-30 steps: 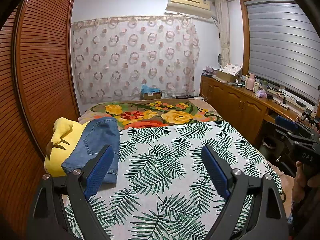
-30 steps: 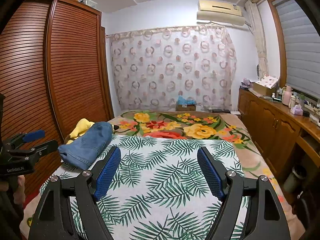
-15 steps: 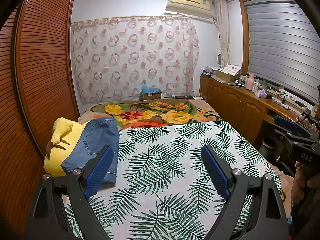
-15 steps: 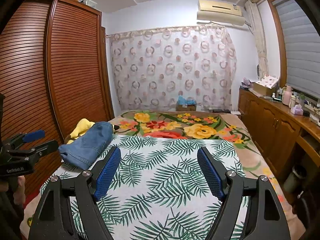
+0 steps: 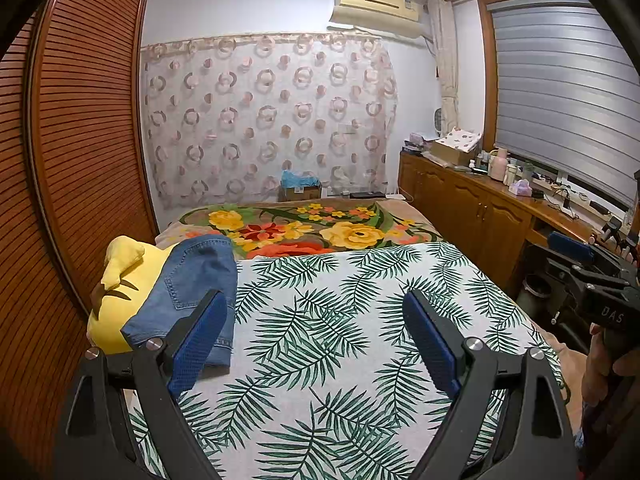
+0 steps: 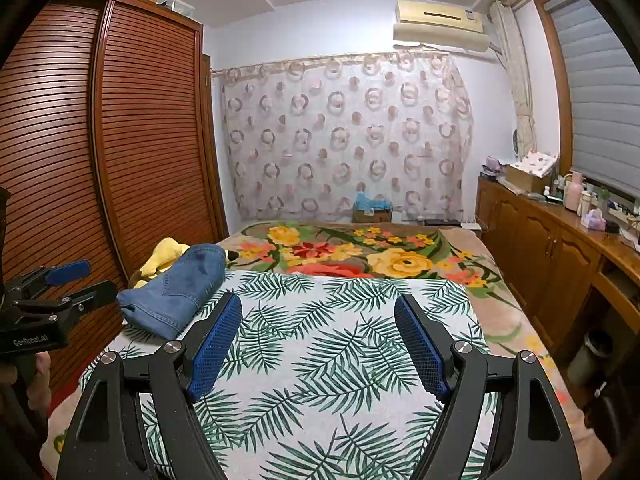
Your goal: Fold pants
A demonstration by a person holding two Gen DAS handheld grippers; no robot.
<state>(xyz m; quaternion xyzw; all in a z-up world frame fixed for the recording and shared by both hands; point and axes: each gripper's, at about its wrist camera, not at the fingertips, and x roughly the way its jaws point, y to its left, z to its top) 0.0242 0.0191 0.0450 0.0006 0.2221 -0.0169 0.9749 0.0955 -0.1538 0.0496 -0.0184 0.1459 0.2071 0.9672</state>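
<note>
The left gripper (image 5: pixel 314 336) is held wide open with nothing between its blue pads (image 5: pixel 198 346), above the palm-leaf sheet (image 5: pixel 332 344) of the bed. The right gripper (image 6: pixel 318 340) is likewise spread apart and empty. The folded denim pants (image 5: pixel 192 284) are seen at the bed's left edge, draped on a yellow plush toy (image 5: pixel 120 276); only the left wrist view shows the toy's dark markings. The floral blanket (image 6: pixel 360 252) lies beyond. Each view catches the other gripper at its margin, gripped by a hand (image 5: pixel 600 364)
</note>
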